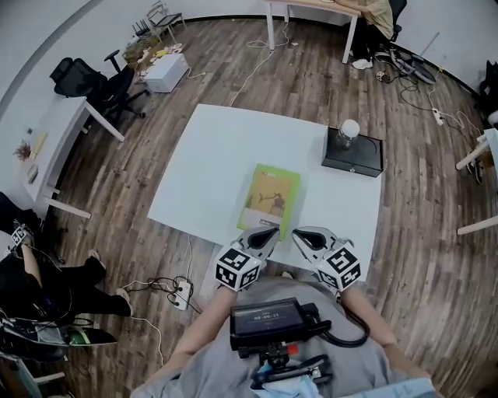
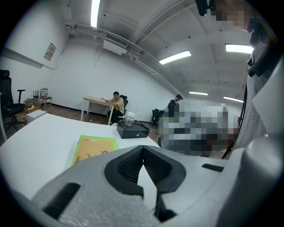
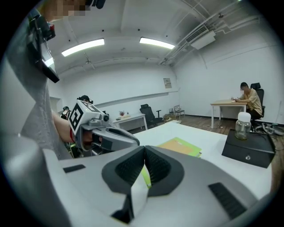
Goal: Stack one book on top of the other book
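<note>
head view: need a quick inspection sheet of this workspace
surface: white table on a wood floor
job's things: green book lying flat near the front edge; only one cover shows, a second underneath can't be told
clutter: black box at the far right corner, jar on top
grippers: left hand-held gripper and right hand-held gripper both shut, empty, at the near edge
cables: power strip and loose cables on the floor
surroundings: office chair, seated person
</note>
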A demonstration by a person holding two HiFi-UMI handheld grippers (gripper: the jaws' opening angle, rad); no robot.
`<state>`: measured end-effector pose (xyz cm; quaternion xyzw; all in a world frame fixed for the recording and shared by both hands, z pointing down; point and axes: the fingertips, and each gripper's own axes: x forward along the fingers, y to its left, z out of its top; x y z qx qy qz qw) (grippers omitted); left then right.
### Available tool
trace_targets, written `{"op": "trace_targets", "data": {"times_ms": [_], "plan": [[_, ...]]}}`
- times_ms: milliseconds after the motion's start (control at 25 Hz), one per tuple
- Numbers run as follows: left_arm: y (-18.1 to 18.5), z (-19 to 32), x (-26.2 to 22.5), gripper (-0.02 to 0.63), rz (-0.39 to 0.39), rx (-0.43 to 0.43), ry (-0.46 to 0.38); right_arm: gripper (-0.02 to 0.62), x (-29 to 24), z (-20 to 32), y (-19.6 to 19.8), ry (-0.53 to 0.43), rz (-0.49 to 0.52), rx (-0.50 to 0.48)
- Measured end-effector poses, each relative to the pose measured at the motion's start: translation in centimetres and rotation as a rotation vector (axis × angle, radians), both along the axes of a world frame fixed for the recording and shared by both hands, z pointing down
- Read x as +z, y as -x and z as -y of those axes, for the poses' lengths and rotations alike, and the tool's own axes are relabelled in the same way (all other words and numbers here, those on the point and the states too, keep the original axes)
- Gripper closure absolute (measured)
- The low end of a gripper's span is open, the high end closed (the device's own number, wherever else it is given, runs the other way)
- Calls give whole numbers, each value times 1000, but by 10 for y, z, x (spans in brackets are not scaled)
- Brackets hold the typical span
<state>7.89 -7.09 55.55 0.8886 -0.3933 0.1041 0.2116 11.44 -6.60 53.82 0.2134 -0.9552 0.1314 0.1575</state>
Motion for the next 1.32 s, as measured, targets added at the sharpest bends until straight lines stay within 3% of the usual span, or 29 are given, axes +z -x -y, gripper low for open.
{"op": "trace_targets", "data": {"times_ms": [1320], "plan": [[-27,-11,-12,589,34,51,-17,568,-9,-7,-23,-31,50,23]]}}
